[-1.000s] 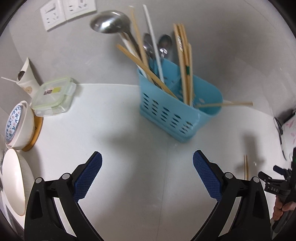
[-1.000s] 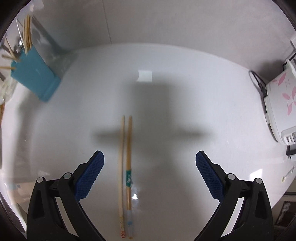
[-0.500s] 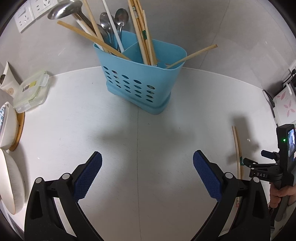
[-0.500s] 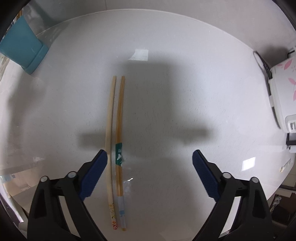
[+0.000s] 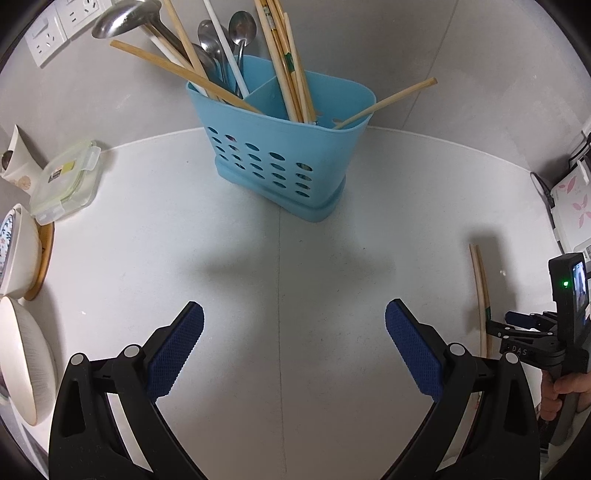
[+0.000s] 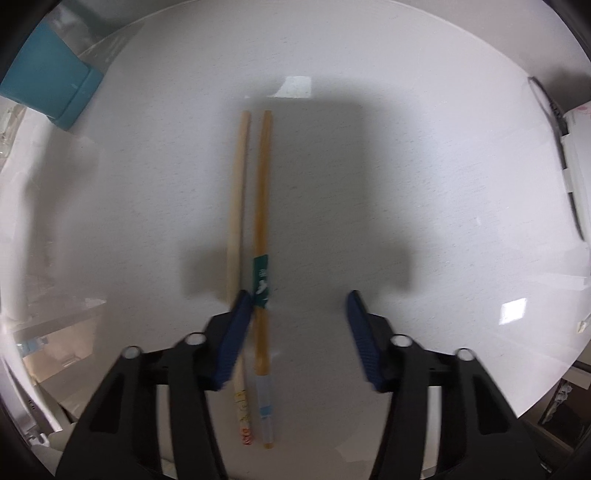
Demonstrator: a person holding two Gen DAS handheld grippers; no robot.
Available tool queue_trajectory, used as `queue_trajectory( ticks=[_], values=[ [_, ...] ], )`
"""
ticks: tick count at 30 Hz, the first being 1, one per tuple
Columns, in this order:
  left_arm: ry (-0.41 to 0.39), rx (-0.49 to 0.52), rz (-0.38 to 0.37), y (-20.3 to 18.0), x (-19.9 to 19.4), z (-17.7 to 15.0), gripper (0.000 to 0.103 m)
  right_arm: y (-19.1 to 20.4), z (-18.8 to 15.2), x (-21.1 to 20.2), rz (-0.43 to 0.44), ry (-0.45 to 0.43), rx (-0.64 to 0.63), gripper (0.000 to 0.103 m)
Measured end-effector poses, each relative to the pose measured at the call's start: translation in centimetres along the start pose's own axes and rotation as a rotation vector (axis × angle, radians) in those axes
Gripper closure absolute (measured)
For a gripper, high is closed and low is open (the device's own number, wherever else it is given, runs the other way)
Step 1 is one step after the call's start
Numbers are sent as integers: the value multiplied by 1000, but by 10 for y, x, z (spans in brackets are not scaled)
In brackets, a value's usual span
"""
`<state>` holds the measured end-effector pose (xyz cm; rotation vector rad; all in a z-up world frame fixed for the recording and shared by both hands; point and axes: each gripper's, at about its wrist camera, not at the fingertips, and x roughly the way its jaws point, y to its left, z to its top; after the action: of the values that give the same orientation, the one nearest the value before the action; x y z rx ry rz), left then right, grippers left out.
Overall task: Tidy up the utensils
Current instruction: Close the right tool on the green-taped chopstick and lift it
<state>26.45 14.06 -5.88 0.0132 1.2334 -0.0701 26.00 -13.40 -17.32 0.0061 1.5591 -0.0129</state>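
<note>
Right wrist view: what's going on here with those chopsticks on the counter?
The right gripper is down over two loose chopsticks lying side by side on the white counter. Its jaws have just been closing; the left finger's pad is at the chopsticks, the other stands clear, so nothing is gripped yet. The left gripper hangs open and empty in front of the blue utensil caddy, which already holds chopsticks, spoons and a ladle.

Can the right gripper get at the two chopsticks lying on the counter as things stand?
Probably yes. The right gripper points down over the chopsticks, jaws just closing, nothing lying over them. But its left pad sits on the paler stick, so it may catch only the darker one.
</note>
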Motion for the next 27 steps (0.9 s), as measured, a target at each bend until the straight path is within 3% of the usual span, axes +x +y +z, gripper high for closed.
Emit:
queue_trajectory(
  ticks=[5,11,19,27],
  values=[
    [32,23,2,-9,0,-3,6,8,0,-1,2,24,-19,96],
    [54,59,-30,-38,-6,-12,6,8,-11,-17,25,-25,11,97],
    [86,109,-85,-99,-3,-28,6,-42,-29,-48,36,-112,83,96],
    [160,155,-139,-174,39,-31,7,-84,-48,-74,1,-190,118,96]
  ],
)
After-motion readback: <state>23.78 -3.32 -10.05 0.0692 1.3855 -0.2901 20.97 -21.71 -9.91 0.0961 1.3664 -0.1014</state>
